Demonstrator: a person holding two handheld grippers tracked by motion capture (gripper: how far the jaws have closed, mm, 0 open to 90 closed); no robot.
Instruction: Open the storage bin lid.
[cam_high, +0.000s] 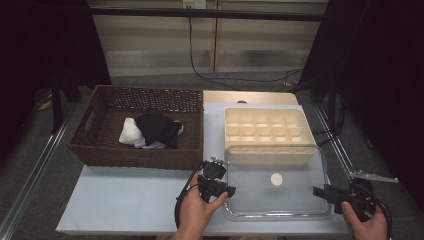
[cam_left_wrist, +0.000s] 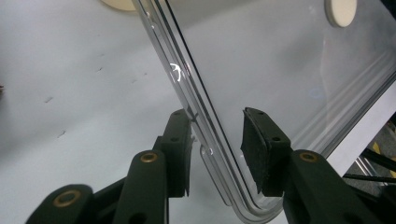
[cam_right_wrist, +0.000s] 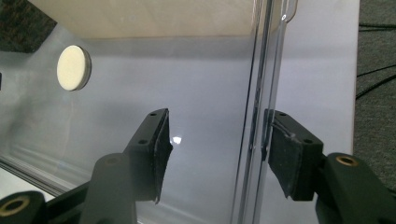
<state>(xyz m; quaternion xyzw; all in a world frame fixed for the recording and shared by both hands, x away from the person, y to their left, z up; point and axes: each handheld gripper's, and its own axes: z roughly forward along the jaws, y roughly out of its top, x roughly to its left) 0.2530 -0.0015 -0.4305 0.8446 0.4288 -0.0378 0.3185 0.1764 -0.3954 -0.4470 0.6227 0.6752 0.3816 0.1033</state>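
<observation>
A clear plastic lid (cam_high: 260, 197) with a round cream knob (cam_high: 276, 179) lies flat on the pale table, its far edge against a cream divided box (cam_high: 267, 131). My left gripper (cam_high: 220, 166) is at the lid's left edge. In the left gripper view the jaws (cam_left_wrist: 218, 114) straddle the lid's rim (cam_left_wrist: 196, 107) near a corner; the right pad (cam_left_wrist: 254, 140) stands clear of it. My right gripper (cam_high: 327, 192) is at the lid's right edge. In the right gripper view its jaws (cam_right_wrist: 217, 116) straddle the rim (cam_right_wrist: 257, 93), with the left pad (cam_right_wrist: 161, 144) well off it.
A brown wicker basket (cam_high: 100, 150) stands at the back left and holds black (cam_high: 157, 129) and white (cam_high: 131, 132) cloth. Bare table (cam_high: 125, 195) lies in front of the basket. The table's right edge runs just beyond the right hand.
</observation>
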